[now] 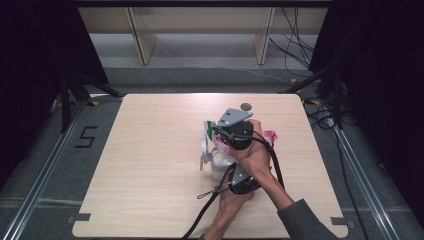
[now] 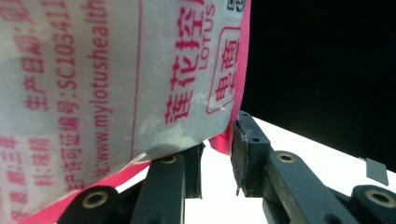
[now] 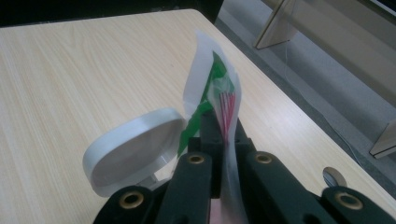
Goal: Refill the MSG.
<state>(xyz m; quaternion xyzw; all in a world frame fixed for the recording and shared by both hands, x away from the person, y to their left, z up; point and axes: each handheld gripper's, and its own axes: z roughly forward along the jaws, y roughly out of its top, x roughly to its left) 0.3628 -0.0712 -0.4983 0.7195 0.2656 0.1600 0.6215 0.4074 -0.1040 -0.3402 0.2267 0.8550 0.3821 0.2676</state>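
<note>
High view: both tools meet at centre frame over the desk (image 1: 150, 150), above a white flip-lid container (image 1: 218, 167). Right tool (image 3: 224, 135) is clenched on the top edge of a printed plastic pouch (image 3: 212, 88). Left tool (image 2: 217, 154) grips the pouch's pink lower seam. The pouch looks light, thin, floppy and probably slippery, so hold it by the sealed edges.

On the white-and-pink packet (image 2: 116, 79), pink print: "LOTUS", "www.mylotushealth", "SC103411", plus Chinese characters, among them 生产日期 and 莲花控; further lines too cropped to read. On the grey floor (image 1: 30, 165) left of the desk (image 1: 150, 200), a black "5" marking (image 1: 86, 136).
</note>
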